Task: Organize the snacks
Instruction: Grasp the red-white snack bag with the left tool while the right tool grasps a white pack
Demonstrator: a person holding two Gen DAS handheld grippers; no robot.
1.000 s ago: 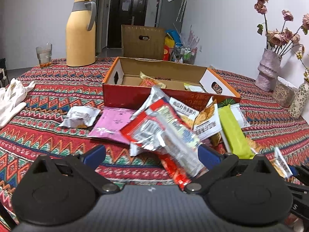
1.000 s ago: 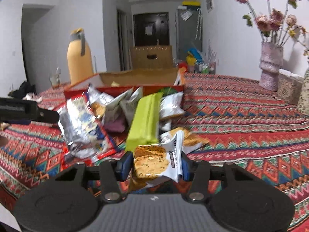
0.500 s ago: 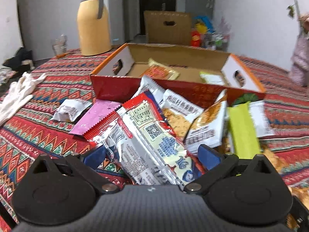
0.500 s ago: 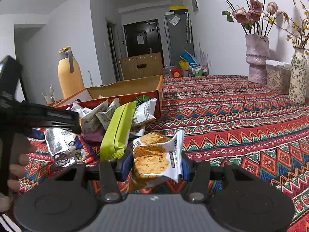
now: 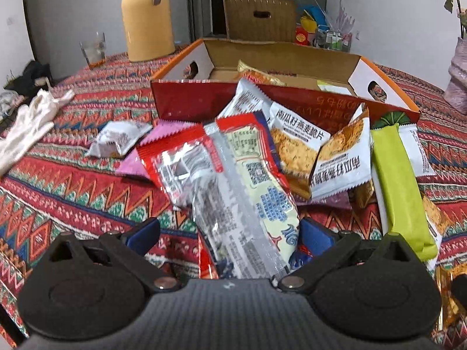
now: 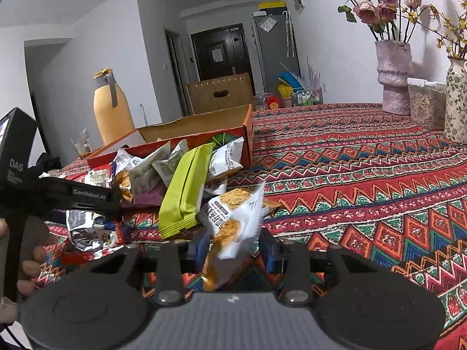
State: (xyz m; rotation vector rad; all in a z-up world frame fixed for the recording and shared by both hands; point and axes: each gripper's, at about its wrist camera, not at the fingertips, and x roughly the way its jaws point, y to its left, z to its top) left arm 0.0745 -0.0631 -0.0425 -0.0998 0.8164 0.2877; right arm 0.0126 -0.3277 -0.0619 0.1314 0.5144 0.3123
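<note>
A heap of snack packets lies on the patterned cloth in front of an open red and orange cardboard box (image 5: 201,102) that holds a few packets. My left gripper (image 5: 229,234) is open, tilted down over the heap, with a long red and silver packet (image 5: 233,180) lying between its blue pads. A lime-green packet (image 5: 400,180) lies to the right. In the right wrist view my right gripper (image 6: 235,249) is closing, and its pads squeeze a white and orange packet (image 6: 233,221), which buckles upward. The green packet (image 6: 186,186) and box (image 6: 204,138) are beyond it.
A yellow thermos (image 5: 146,20) and a glass (image 5: 93,49) stand at the back left, white gloves (image 5: 29,125) lie at the left edge. Two vases (image 6: 394,75) and a jar (image 6: 426,102) stand at the far right. A hand (image 6: 32,256) holds the left gripper.
My left gripper moved forward and tipped down, so the red and silver packet now lies between its pads. The right jaws narrowed on the white and orange packet, which crumpled and tilted.
</note>
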